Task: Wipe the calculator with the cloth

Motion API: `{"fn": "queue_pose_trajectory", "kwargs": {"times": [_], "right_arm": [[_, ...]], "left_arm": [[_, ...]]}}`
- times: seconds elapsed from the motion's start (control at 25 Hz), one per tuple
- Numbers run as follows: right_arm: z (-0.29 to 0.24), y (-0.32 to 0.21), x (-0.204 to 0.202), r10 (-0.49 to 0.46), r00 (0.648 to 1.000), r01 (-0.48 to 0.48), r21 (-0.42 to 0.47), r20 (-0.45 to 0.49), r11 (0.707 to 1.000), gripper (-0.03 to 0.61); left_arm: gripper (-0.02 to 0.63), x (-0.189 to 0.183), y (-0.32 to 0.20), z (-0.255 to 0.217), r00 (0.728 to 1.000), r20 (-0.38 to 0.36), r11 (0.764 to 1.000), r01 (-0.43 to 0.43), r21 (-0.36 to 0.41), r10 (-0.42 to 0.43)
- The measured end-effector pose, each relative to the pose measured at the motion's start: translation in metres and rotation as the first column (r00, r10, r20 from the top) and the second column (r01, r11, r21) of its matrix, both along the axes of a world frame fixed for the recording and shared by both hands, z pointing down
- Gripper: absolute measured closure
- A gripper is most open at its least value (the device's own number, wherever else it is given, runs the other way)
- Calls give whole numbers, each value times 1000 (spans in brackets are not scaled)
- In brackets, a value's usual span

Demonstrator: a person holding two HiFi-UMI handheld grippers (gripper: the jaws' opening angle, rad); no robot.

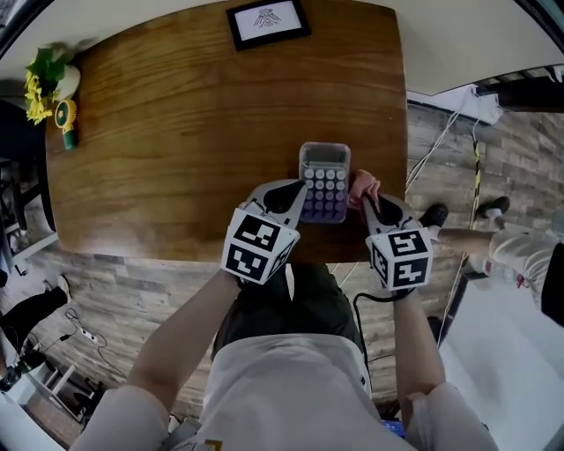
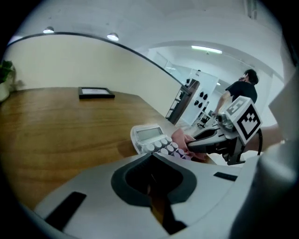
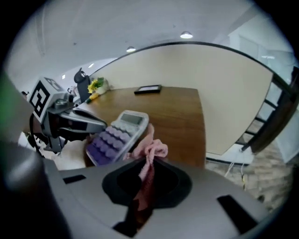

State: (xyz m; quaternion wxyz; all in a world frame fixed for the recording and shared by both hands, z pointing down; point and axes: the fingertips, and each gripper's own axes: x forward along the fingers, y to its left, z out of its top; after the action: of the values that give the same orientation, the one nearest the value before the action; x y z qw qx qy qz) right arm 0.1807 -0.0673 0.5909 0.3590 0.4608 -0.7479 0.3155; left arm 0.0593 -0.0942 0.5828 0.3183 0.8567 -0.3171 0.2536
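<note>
A grey calculator [image 1: 324, 181] with lilac round keys lies near the wooden table's front edge. My left gripper [image 1: 298, 195] is shut, its tips against the calculator's near-left edge; nothing shows between its jaws in the left gripper view [image 2: 151, 156]. My right gripper [image 1: 368, 198] sits just right of the calculator, shut on a pink cloth [image 1: 362, 185]. In the right gripper view the cloth [image 3: 150, 150] bunches out of the shut jaws and touches the calculator's [image 3: 119, 133] right side. The left gripper [image 3: 103, 124] points at it from the left.
The wooden table [image 1: 176, 132] carries a black picture frame [image 1: 268, 22] at its far edge and a flower vase [image 1: 53, 84] at its far left corner. Its right edge runs close beside the calculator. Cables [image 1: 441, 141] lie on the floor; a person [image 2: 243, 88] stands beyond.
</note>
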Motion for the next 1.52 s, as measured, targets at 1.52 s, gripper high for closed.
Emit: {"fn": "queue_pose_trajectory", "kwargs": {"times": [1.52], "right_arm": [[-18,23,-32,52,987,-54,10,155,998,545]], "left_arm": [[612,2,2,0,1000,13,998,-21,56,20]]}}
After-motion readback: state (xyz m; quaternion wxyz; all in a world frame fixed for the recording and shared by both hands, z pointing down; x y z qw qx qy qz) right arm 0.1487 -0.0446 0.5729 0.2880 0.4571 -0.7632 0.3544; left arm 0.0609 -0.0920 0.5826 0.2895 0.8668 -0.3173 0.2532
